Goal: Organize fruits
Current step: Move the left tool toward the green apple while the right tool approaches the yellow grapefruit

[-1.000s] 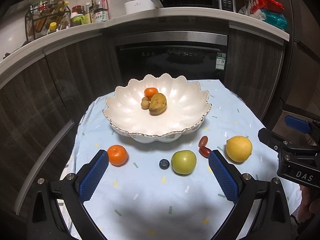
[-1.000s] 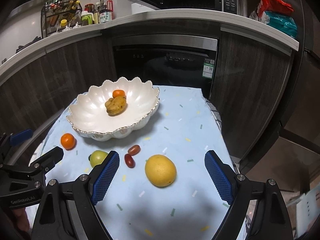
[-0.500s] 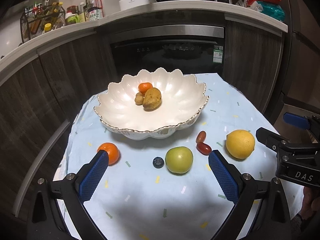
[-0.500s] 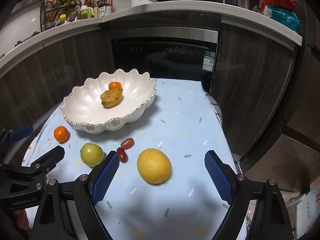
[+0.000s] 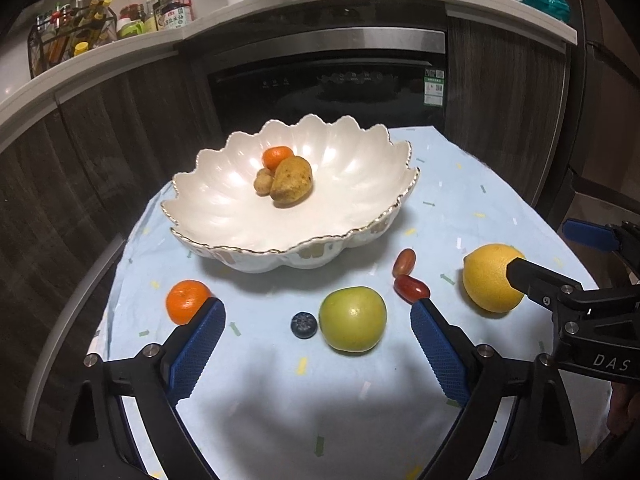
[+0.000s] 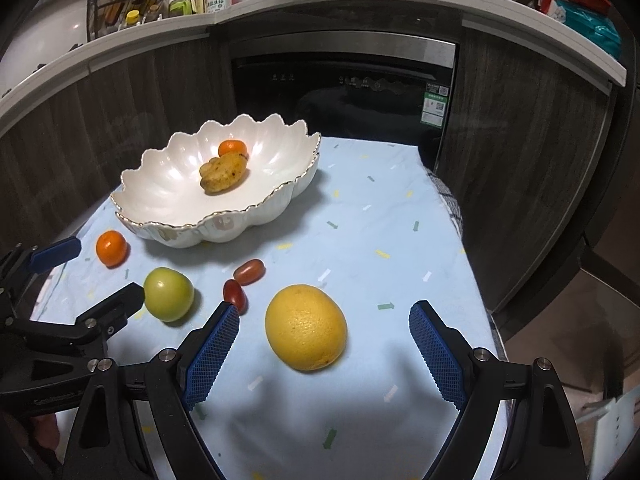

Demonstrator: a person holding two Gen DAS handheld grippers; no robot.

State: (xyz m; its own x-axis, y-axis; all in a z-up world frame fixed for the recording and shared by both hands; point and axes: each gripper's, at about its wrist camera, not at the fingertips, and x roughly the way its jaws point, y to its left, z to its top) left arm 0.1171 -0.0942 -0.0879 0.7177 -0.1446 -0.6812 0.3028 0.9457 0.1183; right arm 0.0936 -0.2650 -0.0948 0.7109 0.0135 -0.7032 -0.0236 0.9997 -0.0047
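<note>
The left claw [image 5: 316, 344], its jaws wide but just narrowing, held nothing; the round green apple [image 5: 353, 319] lay between them, right of centre. The right claw [image 6: 324, 354], wide and empty, framed the big yellow grapefruit [image 6: 306, 327] on the counter's pale blue cloth [image 6: 380, 240].

The bowl [image 5: 224, 200] was glossy white ceramic, fluted, with a gilt rim. The cloth [image 6: 380, 216] under it looked matt, pale blue and slightly wrinkled. The grapefruit [image 6: 306, 332] had a dimpled, dull yellow peel; the green fruit [image 5: 353, 324] was smooth with a soft sheen. Both cherry tomatoes [image 6: 249, 271] shone. The cabinets [image 5: 504, 92] showed dark matt wood grain.
</note>
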